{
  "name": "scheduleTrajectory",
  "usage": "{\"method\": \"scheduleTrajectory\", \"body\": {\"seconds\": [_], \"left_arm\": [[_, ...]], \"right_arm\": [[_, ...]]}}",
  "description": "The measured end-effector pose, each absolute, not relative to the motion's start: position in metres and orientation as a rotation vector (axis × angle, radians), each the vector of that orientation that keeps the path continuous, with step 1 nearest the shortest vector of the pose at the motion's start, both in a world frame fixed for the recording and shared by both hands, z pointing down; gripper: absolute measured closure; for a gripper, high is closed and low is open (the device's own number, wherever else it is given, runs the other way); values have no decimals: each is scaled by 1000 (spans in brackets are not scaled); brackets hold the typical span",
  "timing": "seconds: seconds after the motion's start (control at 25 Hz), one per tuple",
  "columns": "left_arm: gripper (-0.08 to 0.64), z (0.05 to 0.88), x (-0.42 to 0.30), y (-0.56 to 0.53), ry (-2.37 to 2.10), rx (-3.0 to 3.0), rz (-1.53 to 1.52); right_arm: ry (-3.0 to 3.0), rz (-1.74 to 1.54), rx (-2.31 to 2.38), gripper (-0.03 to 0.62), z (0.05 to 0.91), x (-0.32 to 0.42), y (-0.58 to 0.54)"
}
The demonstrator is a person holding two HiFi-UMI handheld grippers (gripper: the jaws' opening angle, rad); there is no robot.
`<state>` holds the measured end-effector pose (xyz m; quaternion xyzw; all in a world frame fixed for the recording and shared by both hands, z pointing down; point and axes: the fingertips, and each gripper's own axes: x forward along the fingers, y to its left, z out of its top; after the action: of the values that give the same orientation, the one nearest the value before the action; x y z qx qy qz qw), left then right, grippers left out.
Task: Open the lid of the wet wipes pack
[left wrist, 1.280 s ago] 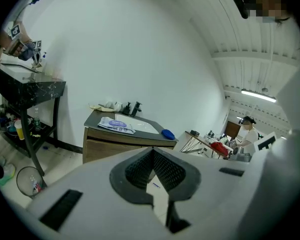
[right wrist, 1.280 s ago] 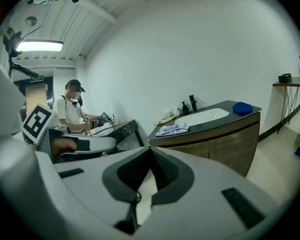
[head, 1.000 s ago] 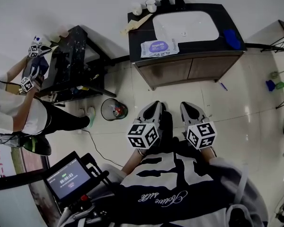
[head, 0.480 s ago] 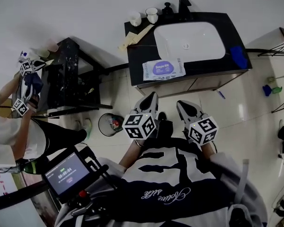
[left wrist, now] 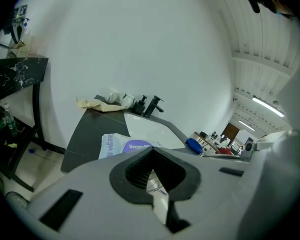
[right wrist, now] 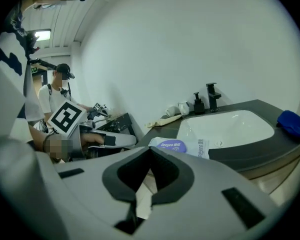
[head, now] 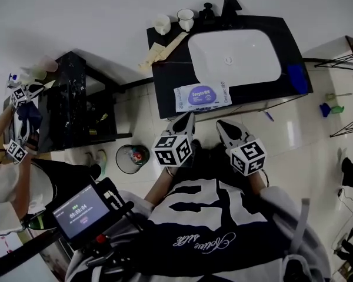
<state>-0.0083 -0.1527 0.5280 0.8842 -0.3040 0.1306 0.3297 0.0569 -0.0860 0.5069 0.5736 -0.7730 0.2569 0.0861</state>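
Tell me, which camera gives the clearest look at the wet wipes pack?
The head view: it shows the whole wet wipes pack from above, lying flat at the counter's front edge, before the sink. The right gripper view shows it low and slanted; the left gripper view shows it partly hidden behind the left tool.

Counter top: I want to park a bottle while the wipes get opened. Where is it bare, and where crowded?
Bare: the dark counter left of the basin, between the beige cloth and the wet wipes pack; also the front strip right of the pack. Crowded: the back edge with two cups, dispenser and faucet. A blue cloth takes the right end.
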Motion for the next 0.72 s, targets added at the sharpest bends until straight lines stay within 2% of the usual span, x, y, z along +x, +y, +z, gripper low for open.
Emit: {"method": "scheduleTrajectory", "body": {"seconds": [0.28, 0.72], "left_arm": [[561, 553, -7, -162, -830, 2222, 375], [561, 594, 9, -176, -880, 2113, 484]], "right_arm": [[-2291, 671, 1556, 594, 516, 62, -117], [-2242, 411, 1014, 592, 562, 46, -167]]}}
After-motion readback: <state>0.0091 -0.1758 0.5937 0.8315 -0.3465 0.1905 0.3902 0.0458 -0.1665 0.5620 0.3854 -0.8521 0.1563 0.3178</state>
